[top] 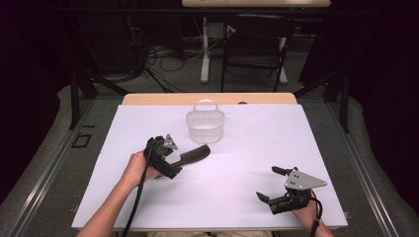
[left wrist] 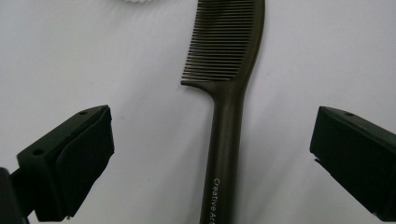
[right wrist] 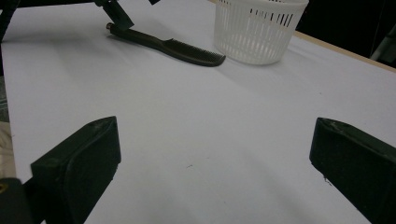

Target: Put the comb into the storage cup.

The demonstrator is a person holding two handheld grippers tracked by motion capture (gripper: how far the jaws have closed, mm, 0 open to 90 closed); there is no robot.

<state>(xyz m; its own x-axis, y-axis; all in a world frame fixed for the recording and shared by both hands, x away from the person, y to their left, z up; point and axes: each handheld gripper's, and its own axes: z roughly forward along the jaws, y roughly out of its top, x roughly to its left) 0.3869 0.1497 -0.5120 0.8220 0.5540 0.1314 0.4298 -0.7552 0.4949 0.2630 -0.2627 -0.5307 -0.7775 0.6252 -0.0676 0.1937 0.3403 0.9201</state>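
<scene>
Work at this moment looks like the approach to a pick-up: the comb is about to be gripped by its handle, and the likely aim, judged from the layout, is the small basket beyond it.

Nearest the front edge of the table, toward its right front corner, the right gripper rests low over bare white surface. Its jaws stand spread wide with nothing between them and nothing touching them; in the right gripper view they frame only empty tabletop, with the comb and basket well away.

Farther in, left of the table's middle, the left gripper is held in the person's left hand and points along the comb. In the left gripper view its jaws are spread far apart, one on each side of the comb's handle, and neither pad touches it. The dark comb lies flat on the table, handle toward the gripper, teeth end pointing on toward the basket. So this gripper is released and straddling the handle, not yet grasping.

Toward the far edge, about midway along it, sits the white slatted basket, upright, its handle raised, near the comb's teeth end but apart from it.

The next move, as I judge it, calls for closing the left jaws squarely on the handle, low enough to catch so thin a thing against the table, then lifting without letting the comb swivel, since the grip sits far from its teeth end.
</scene>
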